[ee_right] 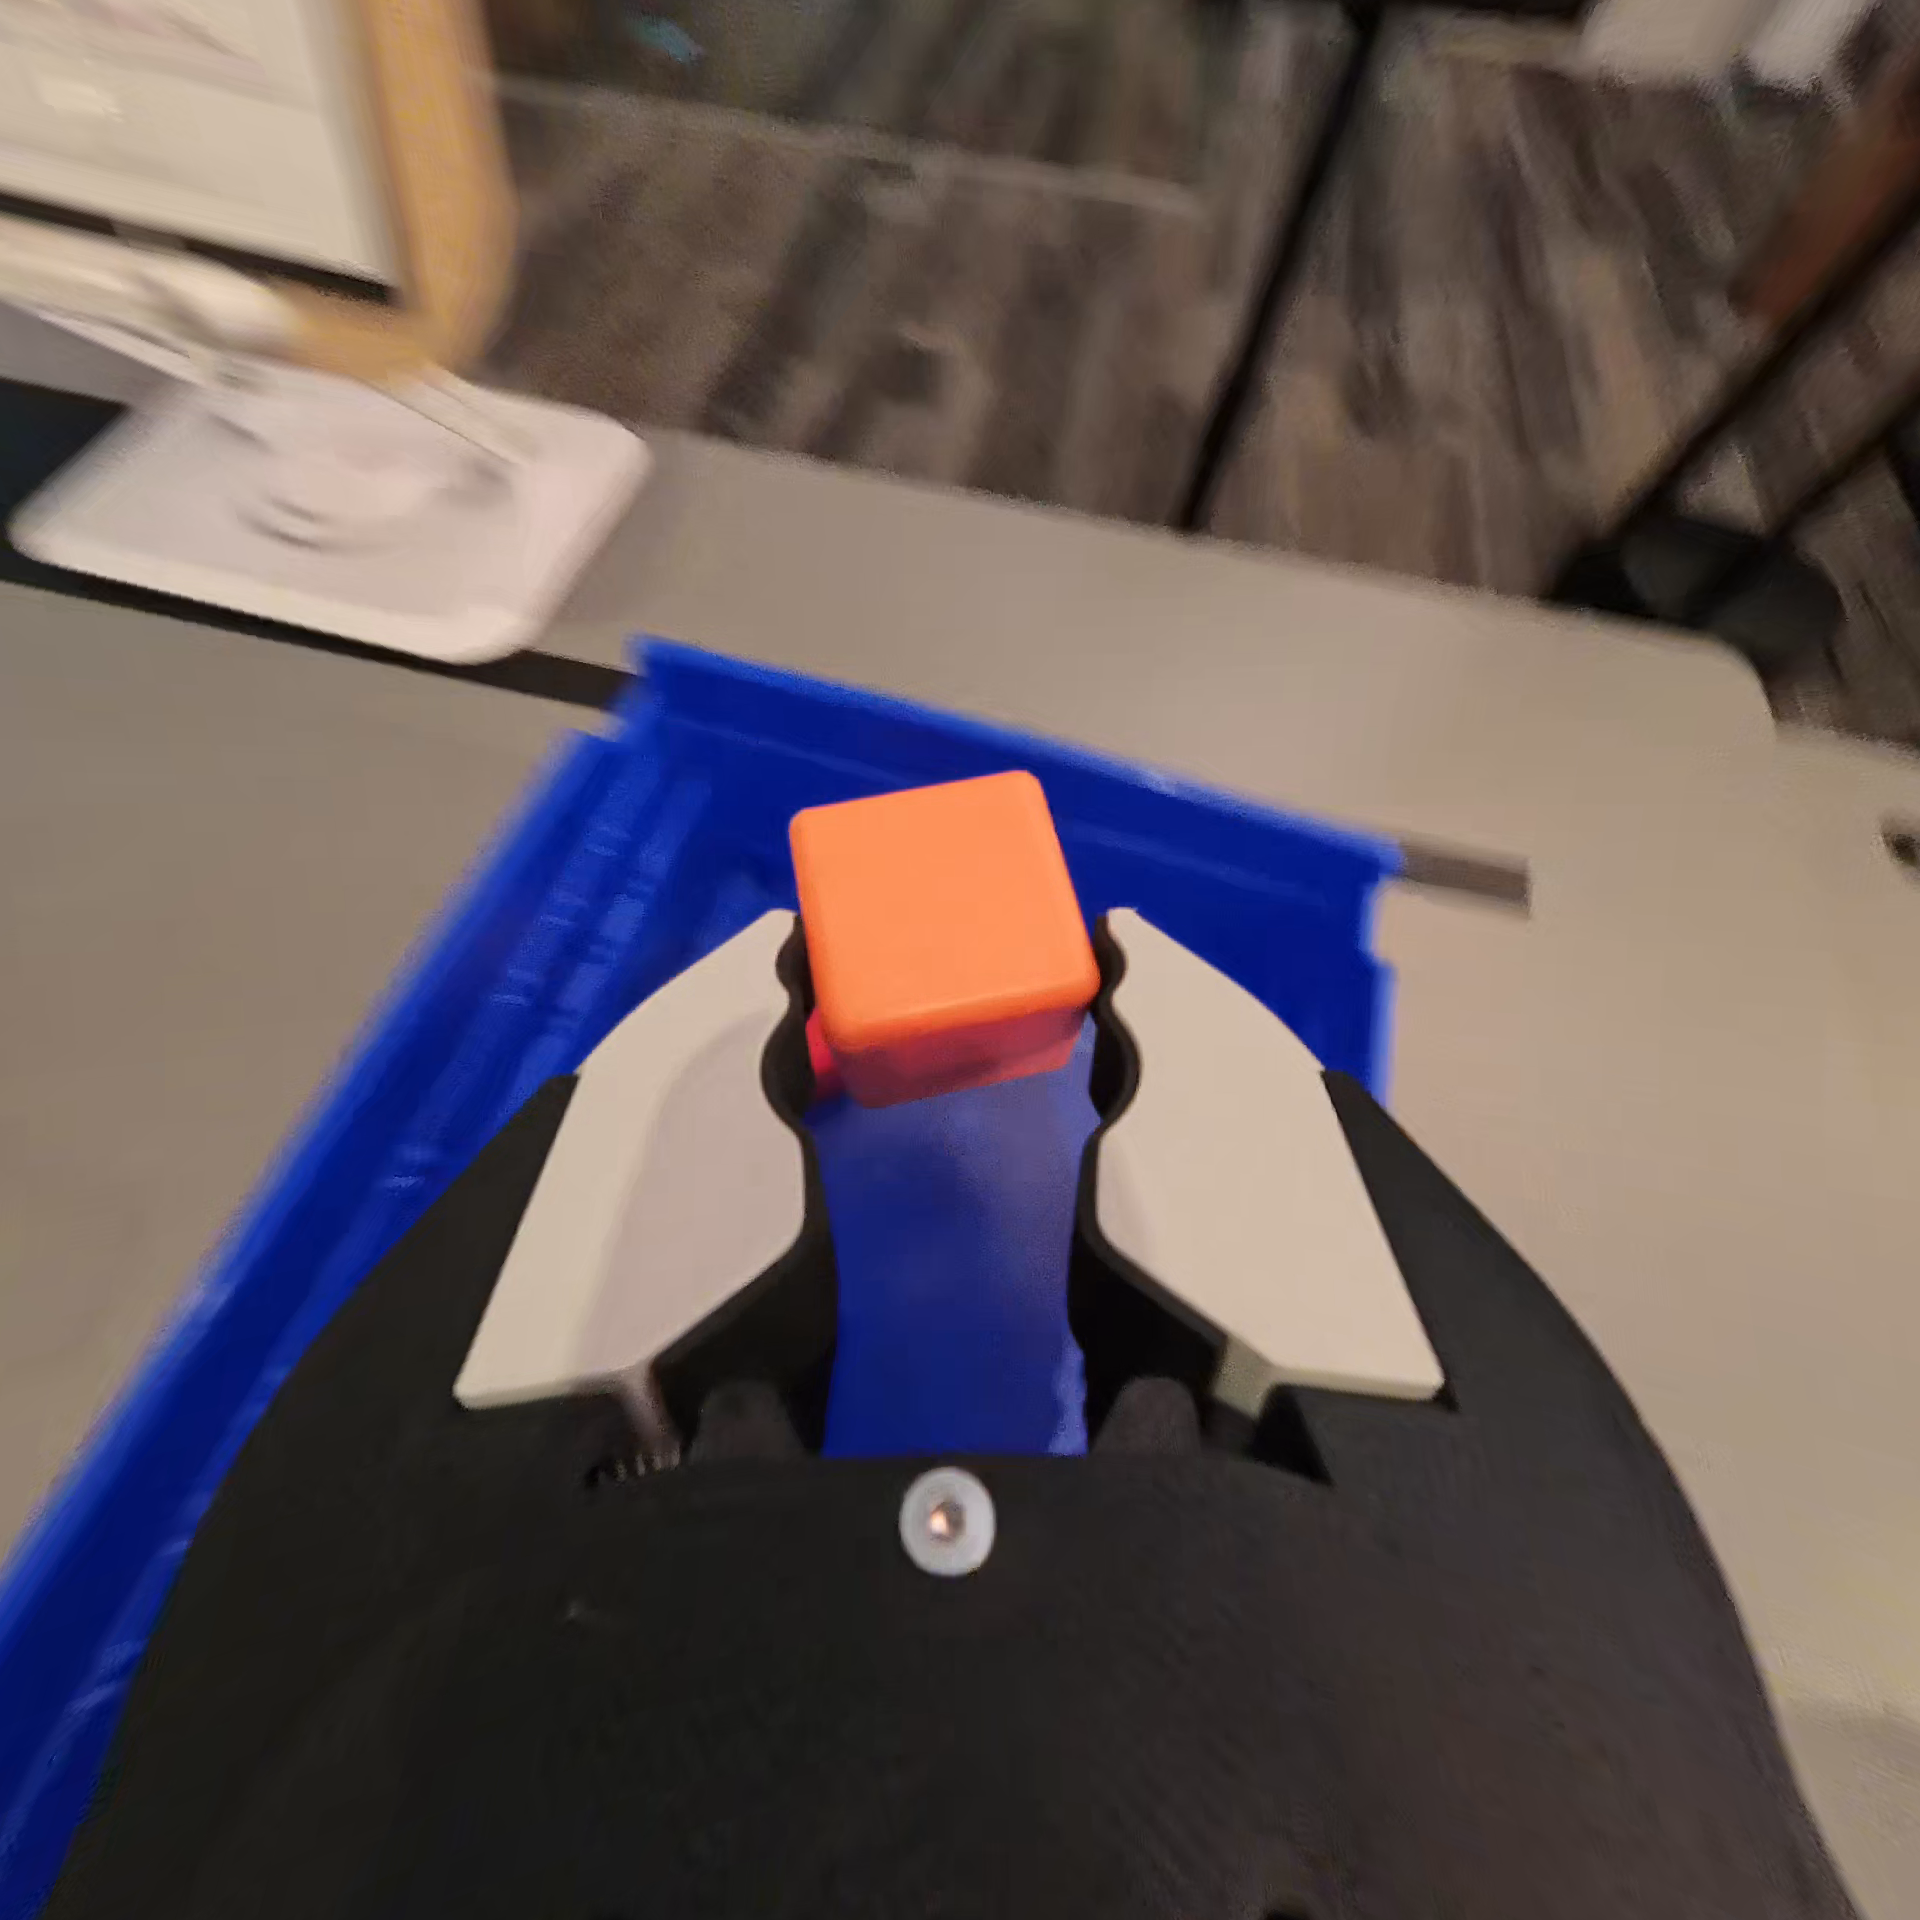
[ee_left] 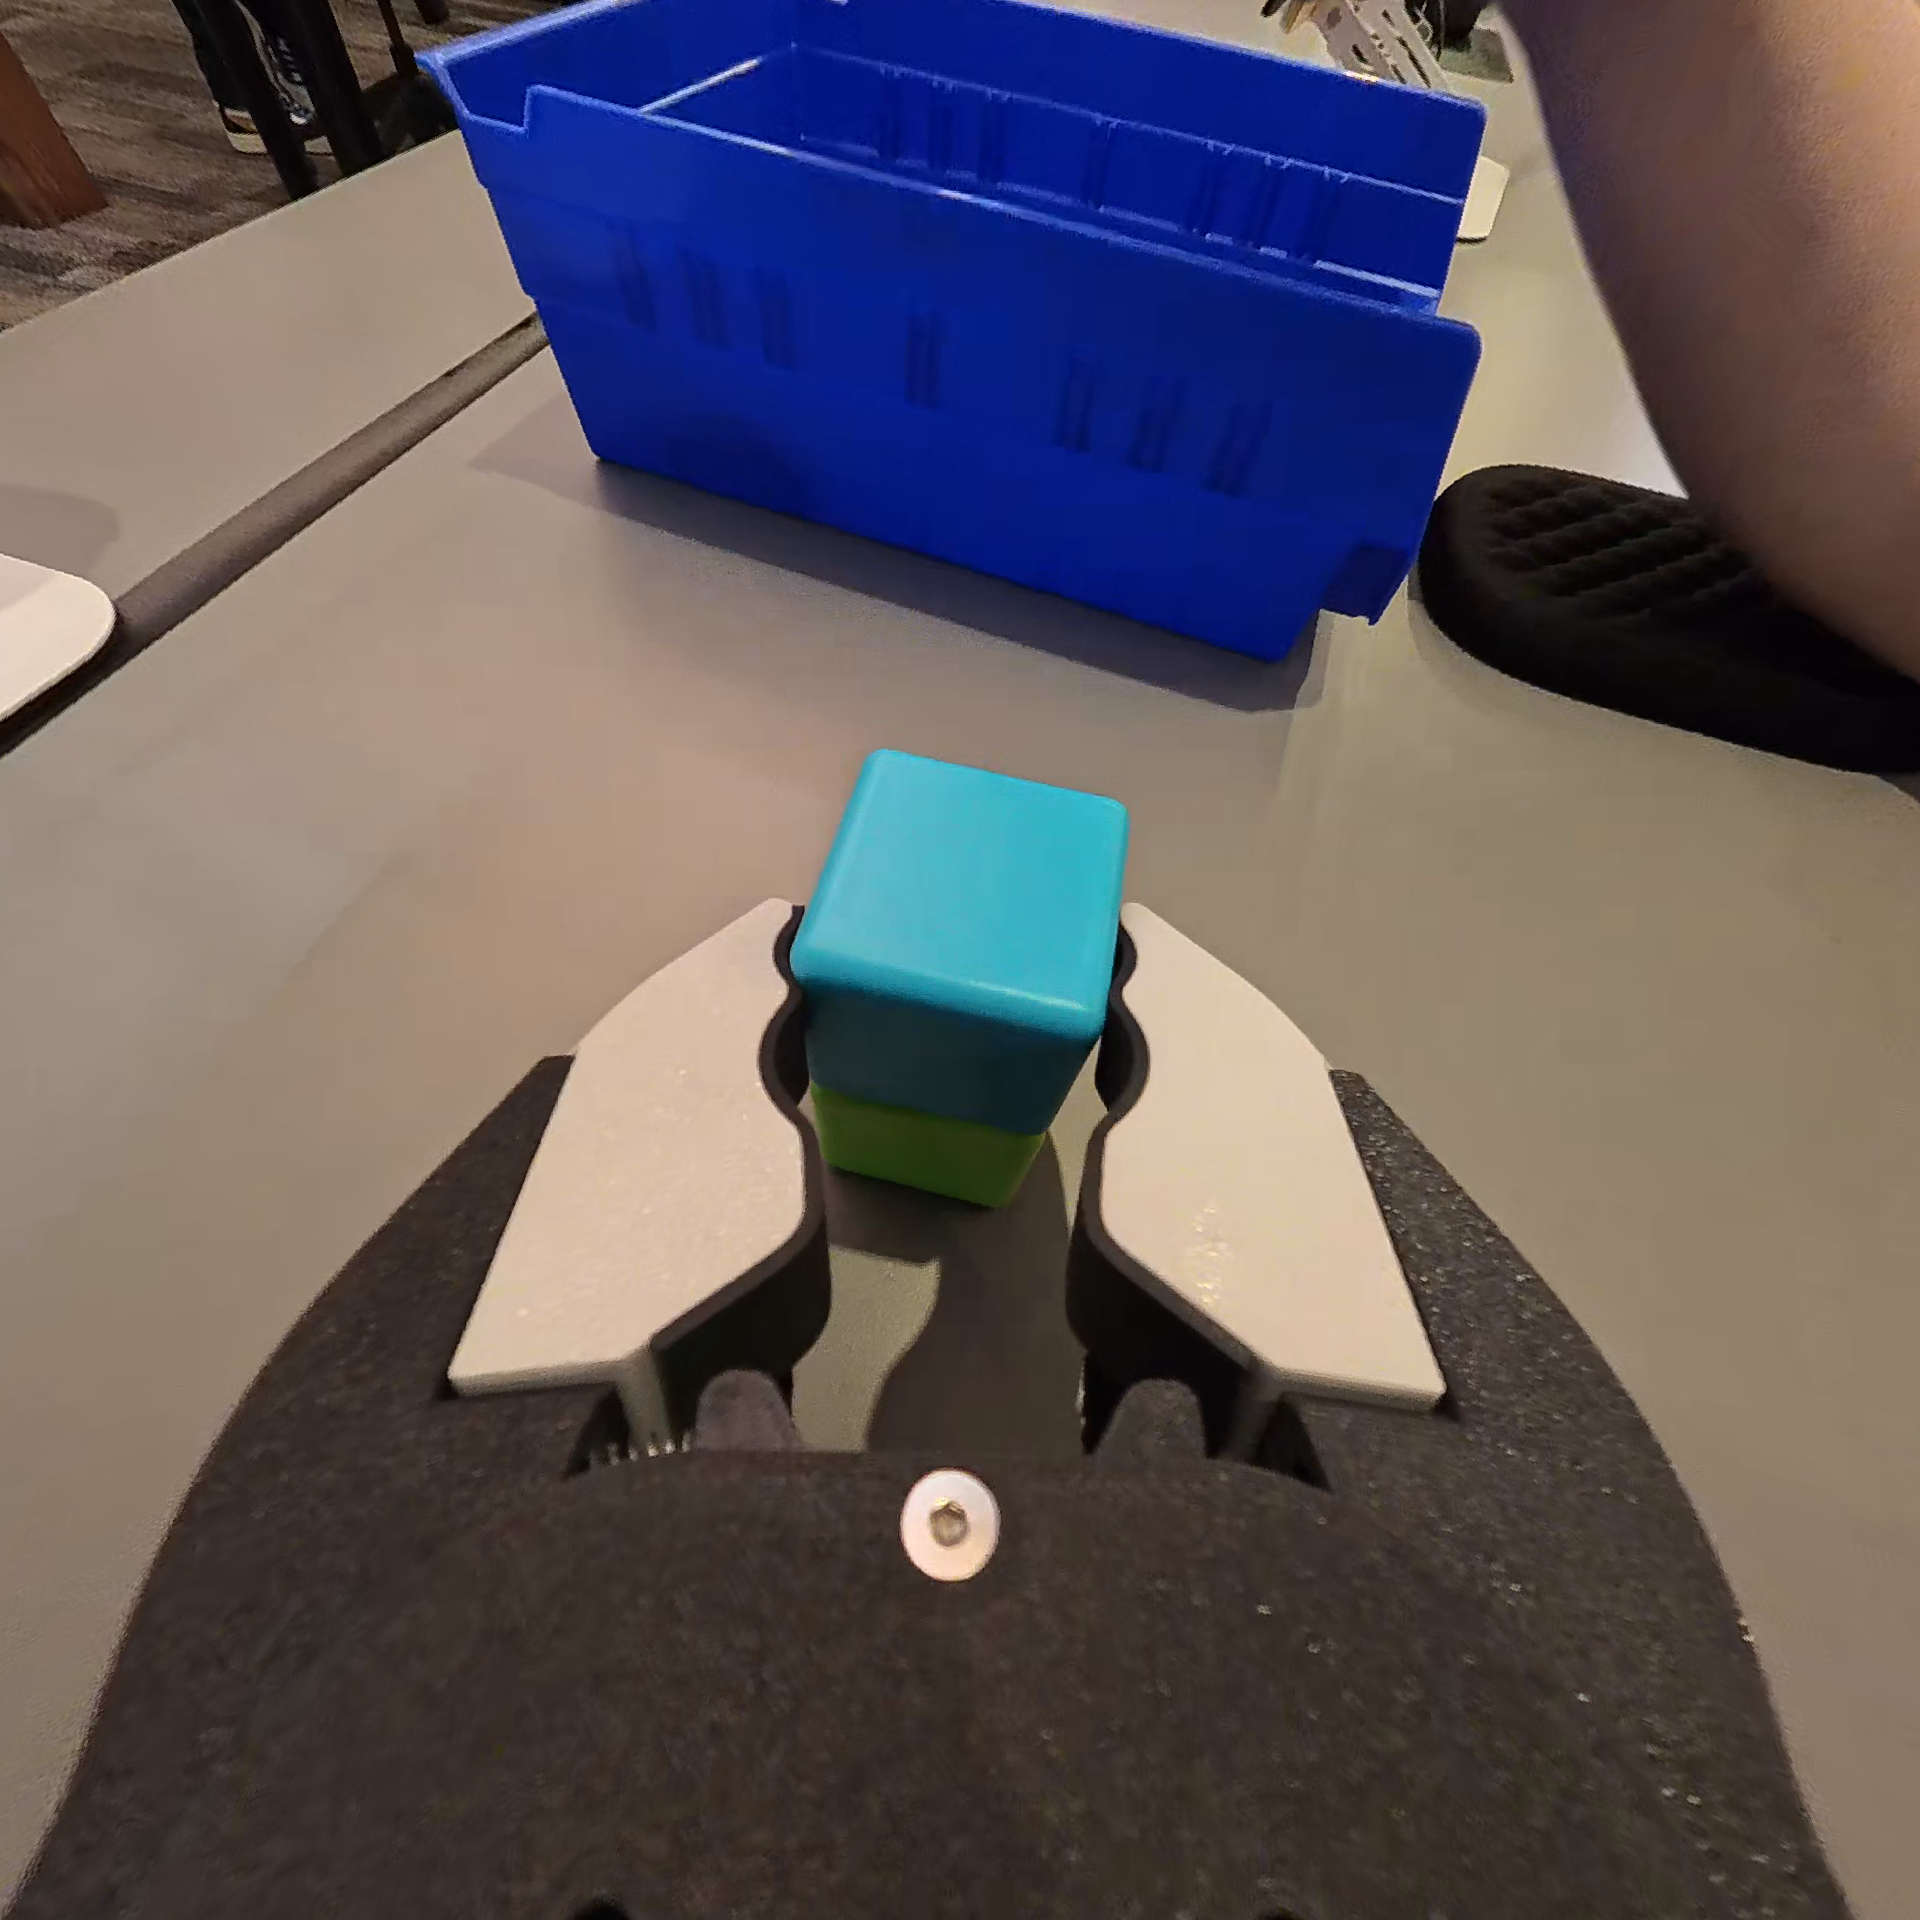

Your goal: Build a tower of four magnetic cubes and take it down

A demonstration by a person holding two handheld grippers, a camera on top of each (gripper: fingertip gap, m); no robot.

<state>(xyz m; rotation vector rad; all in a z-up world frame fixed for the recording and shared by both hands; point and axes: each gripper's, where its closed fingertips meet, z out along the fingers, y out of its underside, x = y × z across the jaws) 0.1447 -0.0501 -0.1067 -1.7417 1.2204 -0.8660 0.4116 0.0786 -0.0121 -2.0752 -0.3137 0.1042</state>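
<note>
In the left wrist view a teal cube [ee_left: 961, 914] sits on top of a green cube [ee_left: 930, 1153], which stands on the grey table [ee_left: 416, 831]. My left gripper [ee_left: 954, 925] is shut on the teal cube, with a fingertip against each side. In the right wrist view, which is blurred, my right gripper [ee_right: 945, 935] is shut on an orange cube [ee_right: 935, 914] and holds it over the inside of the blue bin [ee_right: 582, 935]. A bit of red [ee_right: 821, 1060] shows just under the orange cube's left edge; I cannot tell what it is.
The blue bin [ee_left: 987, 343] stands on the table behind the two-cube stack. A black mesh pad [ee_left: 1621, 592] lies to its right, under a person's arm [ee_left: 1766, 260]. A white flat object [ee_left: 42, 634] lies at the left edge. A white stand base [ee_right: 312, 520] sits beyond the bin. My right fingertips sit around 30 centimetres from my left ones.
</note>
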